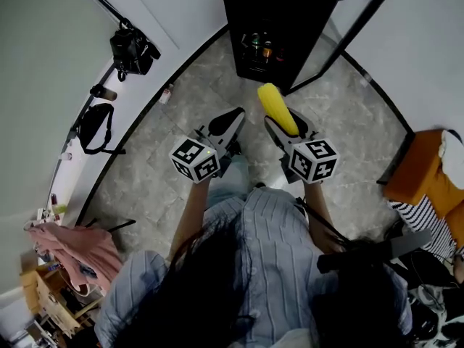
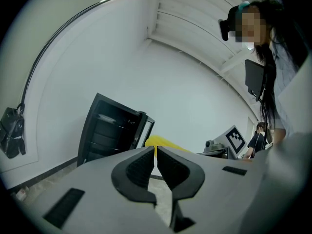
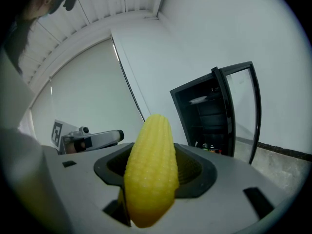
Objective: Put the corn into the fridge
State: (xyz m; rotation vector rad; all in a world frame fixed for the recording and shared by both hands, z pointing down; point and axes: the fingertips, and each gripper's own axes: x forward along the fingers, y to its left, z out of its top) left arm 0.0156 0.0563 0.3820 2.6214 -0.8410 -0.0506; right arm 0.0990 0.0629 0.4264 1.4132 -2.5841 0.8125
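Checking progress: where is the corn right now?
The corn is clamped in the right gripper, right of centre in the head view, before the open fridge.

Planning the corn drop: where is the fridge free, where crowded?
Fridge door stands open, so the front is clear to pass. Middle shelves, between the pale plate-like thing up top and the bottles at the bottom, look bare, though dark. Bottom shelf is crowded.

Yellow corn (image 1: 278, 109), black fridge (image 1: 275, 13), grey mottled floor (image 1: 348, 122), blue striped shirt (image 1: 268, 267).
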